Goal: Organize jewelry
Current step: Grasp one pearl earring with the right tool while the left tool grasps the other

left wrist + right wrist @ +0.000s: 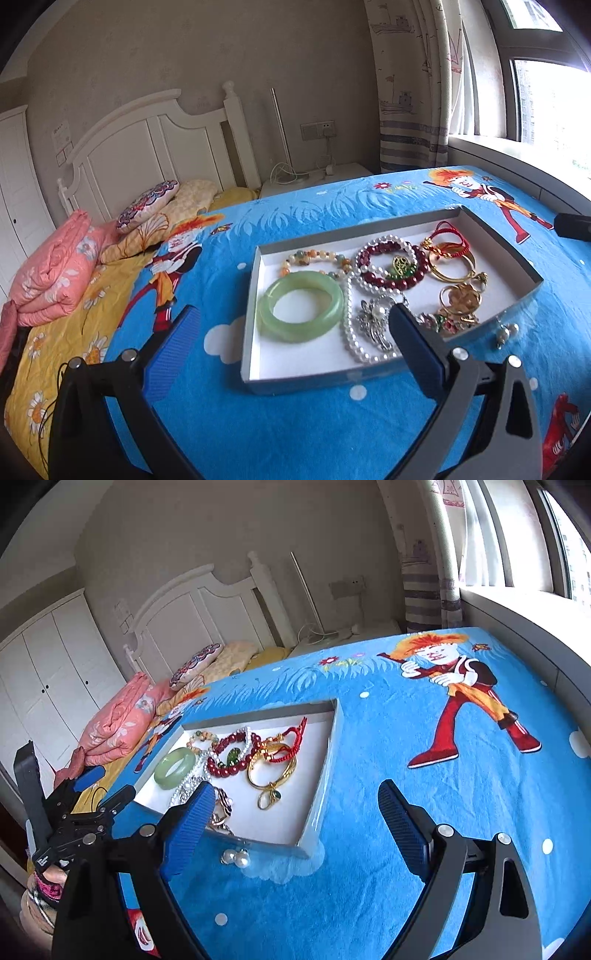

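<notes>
from your left wrist, your left gripper [284,332] tilts down over the blue cartoon blanket [295,424], jaws spread wide and holding nothing. its right finger covers part of the silver brooch [376,321] in the shallow tray [406,373], beside the jade bangle [301,306].

from your right wrist, your right gripper [295,812] also points down, jaws well apart and empty. the pearl earrings [236,856] lie on the blanket just outside the tray's near wall, by the left finger.
</notes>
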`<state>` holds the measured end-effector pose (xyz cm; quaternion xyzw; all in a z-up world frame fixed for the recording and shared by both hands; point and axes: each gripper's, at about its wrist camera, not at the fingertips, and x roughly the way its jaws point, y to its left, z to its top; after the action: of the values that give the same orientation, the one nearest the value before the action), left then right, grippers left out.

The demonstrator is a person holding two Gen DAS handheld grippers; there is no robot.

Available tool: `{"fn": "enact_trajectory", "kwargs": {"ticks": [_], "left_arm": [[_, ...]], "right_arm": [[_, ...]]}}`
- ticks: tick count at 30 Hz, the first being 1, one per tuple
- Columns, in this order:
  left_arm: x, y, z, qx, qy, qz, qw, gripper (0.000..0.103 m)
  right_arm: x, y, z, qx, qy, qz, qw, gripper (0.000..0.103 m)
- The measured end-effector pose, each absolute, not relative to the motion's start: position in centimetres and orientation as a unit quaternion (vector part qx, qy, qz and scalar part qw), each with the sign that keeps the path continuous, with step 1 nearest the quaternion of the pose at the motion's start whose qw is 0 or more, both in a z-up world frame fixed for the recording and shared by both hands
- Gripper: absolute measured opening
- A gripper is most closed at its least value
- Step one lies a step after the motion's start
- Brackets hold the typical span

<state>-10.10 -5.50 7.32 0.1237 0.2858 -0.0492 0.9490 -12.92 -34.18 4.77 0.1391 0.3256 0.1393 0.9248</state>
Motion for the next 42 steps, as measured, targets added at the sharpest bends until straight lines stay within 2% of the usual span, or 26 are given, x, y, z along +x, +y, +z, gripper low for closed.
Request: {"fn": "enact_trajectory", "kwargs": {"ticks": [5,6,7,10,15,18,23,27,28,30,40,42], "left_arm": [[-11.6,-5.2,6.0,0.107,0.314,-0.065,0.941,0.101],[-11.7,-5.2,5.7,0.105,0.319,-0.066,0.94,0.101],[-11.9,-5.1,5.3,0.105,0.323,-0.067,0.938,0.101],[-11.9,-4.8,4.6,0.099,0.335,-0.066,0.935,0.101],[-11.3,-4.2,4.4,0.079,0.346,-0.07,0.932,0.101],[-11.3,-4.2,4.3,0.079,0.347,-0.069,0.932,0.101],[-11.5,-4.6,4.2,0.091,0.347,-0.072,0.931,0.101],[-11.6,-4.5,4.3,0.088,0.344,-0.079,0.931,0.101],[-11.7,-4.5,4.3,0.088,0.343,-0.083,0.932,0.101],[-11.8,-4.8,4.2,0.091,0.344,-0.088,0.93,0.101],[-13.2,-7.3,4.2,0.073,0.373,-0.167,0.91,0.1],[-13.4,-8.7,3.9,0.066,0.386,-0.196,0.899,0.096]], "right_arm": [[-14.3,-31.6,3.4,0.06,0.36,0.142,0.92,0.087],[-14.5,-31.0,3.0,0.042,0.369,0.144,0.917,0.081],[-14.8,-30.4,2.7,0.026,0.375,0.141,0.916,0.071],[-15.1,-29.2,1.6,-0.006,0.399,0.144,0.905,0.058],[-14.7,-27.3,0.6,-0.039,0.421,0.148,0.894,0.049],[-14.4,-26.1,0.4,-0.066,0.421,0.139,0.894,0.048],[-13.7,-24.3,0.5,-0.082,0.418,0.146,0.893,0.036],[-13.3,-24.0,0.6,-0.08,0.419,0.149,0.892,0.035],[-13.2,-24.0,0.6,-0.077,0.419,0.152,0.892,0.025],[-13.3,-24.2,0.7,-0.075,0.417,0.153,0.893,0.016],[-14.9,-28.1,0.9,-0.024,0.407,0.143,0.902,0.016],[-14.9,-29.3,0.8,-0.011,0.408,0.134,0.903,0.016]]}}
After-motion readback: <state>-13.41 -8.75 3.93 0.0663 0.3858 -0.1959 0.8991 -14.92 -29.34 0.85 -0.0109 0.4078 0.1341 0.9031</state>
